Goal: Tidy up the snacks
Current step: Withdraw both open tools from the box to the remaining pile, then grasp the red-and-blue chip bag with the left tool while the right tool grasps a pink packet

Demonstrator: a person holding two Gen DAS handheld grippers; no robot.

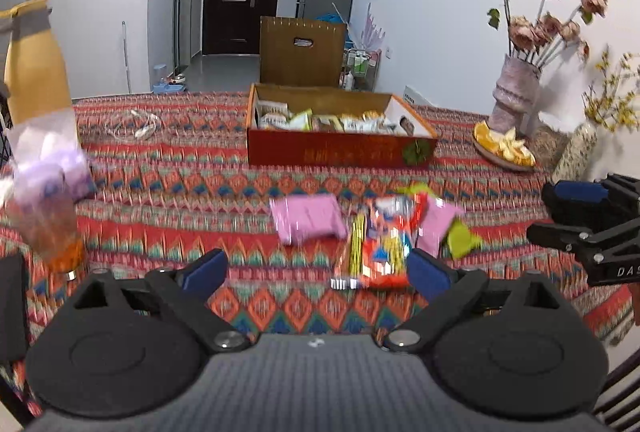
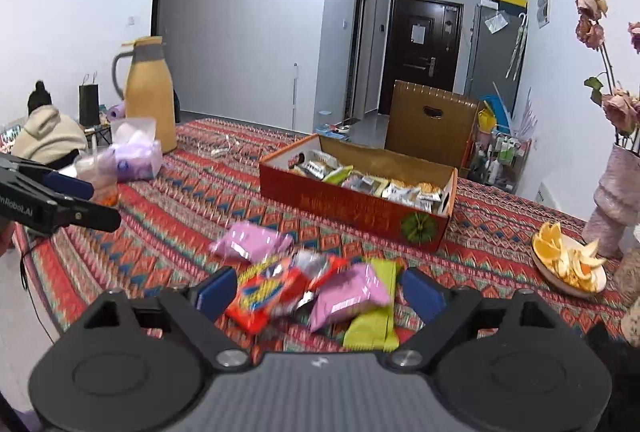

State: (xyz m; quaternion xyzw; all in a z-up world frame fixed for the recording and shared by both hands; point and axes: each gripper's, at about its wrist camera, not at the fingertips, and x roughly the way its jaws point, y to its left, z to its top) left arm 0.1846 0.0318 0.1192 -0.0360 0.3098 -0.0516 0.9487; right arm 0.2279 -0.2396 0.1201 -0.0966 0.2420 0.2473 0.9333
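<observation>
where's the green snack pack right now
The green pack lies on the tablecloth at the right end of the loose pile, partly under a pink pack, in front of the snack box. In the right wrist view it sits between the open right gripper's fingers.

tablecloth: woven cloth, matt | snack box: cardboard, printed red outside, plain brown inside | orange snack packet: glossy plastic film, probably foil-lined; blurred | left gripper: matt black plastic, blue rubbery-looking pads, metal pivot screws
</observation>
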